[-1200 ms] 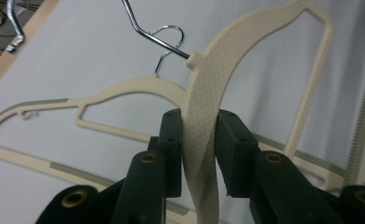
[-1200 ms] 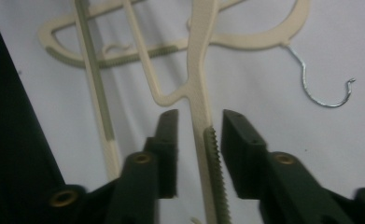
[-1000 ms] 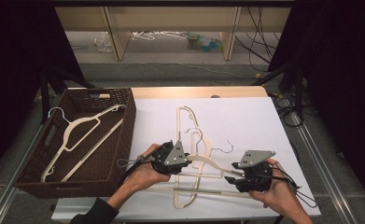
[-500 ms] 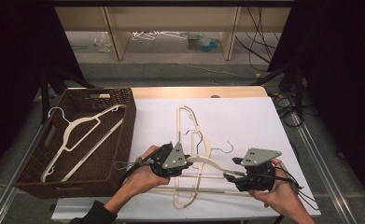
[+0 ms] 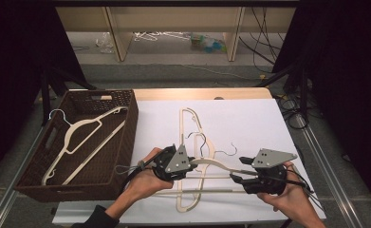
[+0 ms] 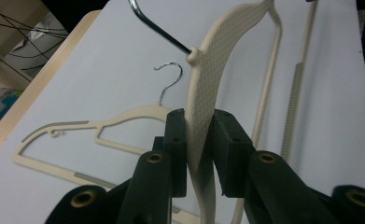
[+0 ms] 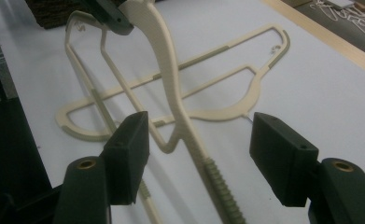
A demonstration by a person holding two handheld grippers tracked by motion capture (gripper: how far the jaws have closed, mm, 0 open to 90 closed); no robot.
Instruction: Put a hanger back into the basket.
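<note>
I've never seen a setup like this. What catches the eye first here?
Two hand-held grippers at the near edge of the white table share one cream hanger: the left gripper clamps it, while the right gripper stands open around it. At far left, a brown wicker basket holds another hanger.

We hold the left hand-held gripper (image 5: 185,167) with jaws clamped together, pointing right; the right hand-held gripper (image 5: 234,170) points left, its jaws just opening, spread apart.
</note>
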